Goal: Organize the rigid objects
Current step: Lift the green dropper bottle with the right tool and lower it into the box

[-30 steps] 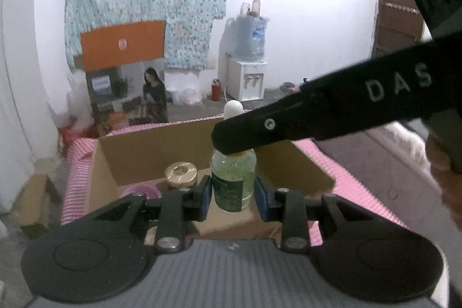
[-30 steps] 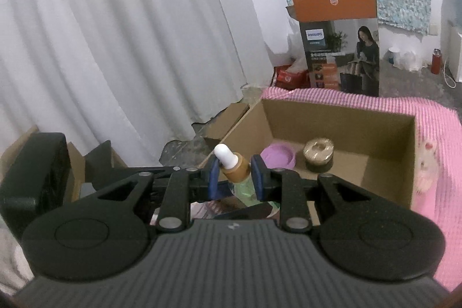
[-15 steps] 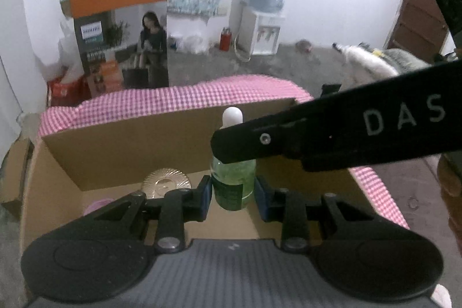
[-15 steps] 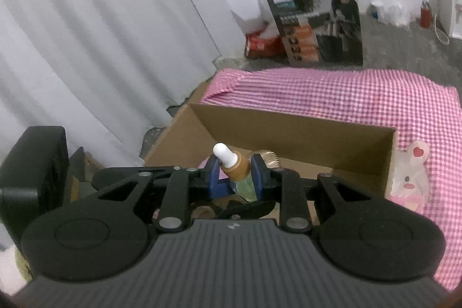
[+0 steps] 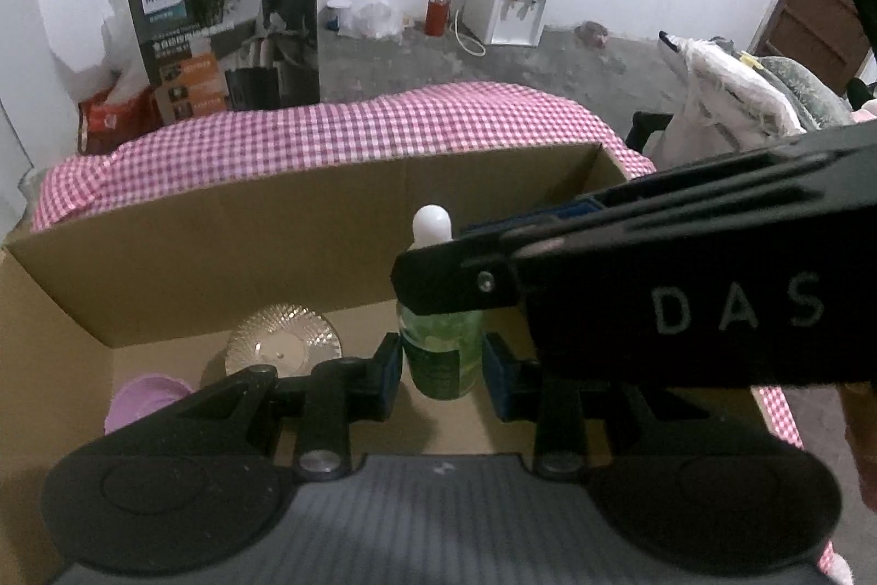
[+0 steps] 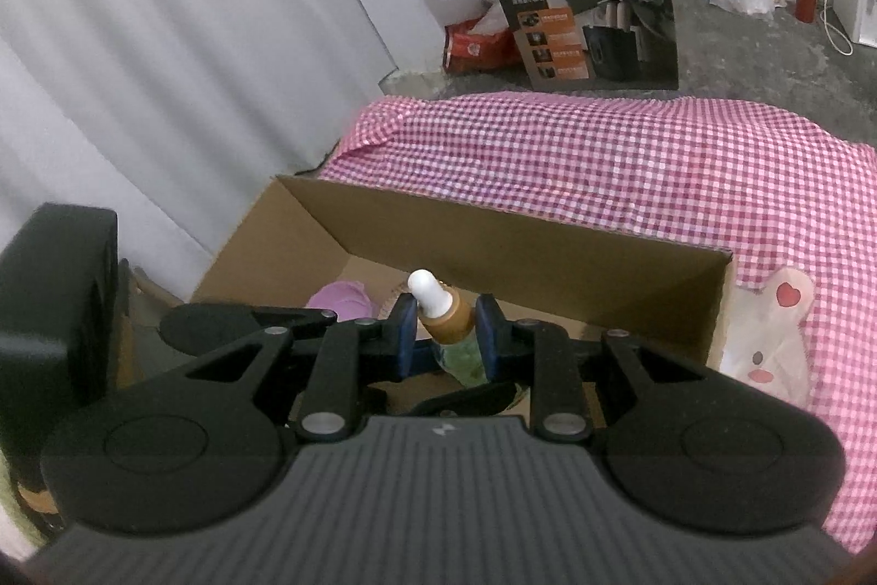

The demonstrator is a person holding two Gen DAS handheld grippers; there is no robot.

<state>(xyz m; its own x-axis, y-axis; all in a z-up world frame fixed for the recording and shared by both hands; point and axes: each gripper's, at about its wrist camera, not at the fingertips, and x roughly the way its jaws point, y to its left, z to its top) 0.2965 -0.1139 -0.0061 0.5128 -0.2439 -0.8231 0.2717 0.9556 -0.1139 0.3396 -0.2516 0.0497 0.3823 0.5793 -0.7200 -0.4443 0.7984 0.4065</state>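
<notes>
We are holding the dropper bottle (image 5: pixel 443 355) upright, left gripper (image 5: pixel 442 375) clamping its green body, right gripper (image 6: pixel 443 330) pinching its amber collar just above. The cardboard box (image 5: pixel 230 250) is lying directly beneath both; bottle base probably hanging clear of the floor.

1. Pink-and-white checked cloth (image 6: pixel 603 157) covers the surface, filling the right half of the right wrist frame.
2. Open cardboard box (image 6: pixel 520 234) sits on it, centre frame.
3. A bunny-faced item (image 6: pixel 767 338) lies just beside the box, far right.
</notes>
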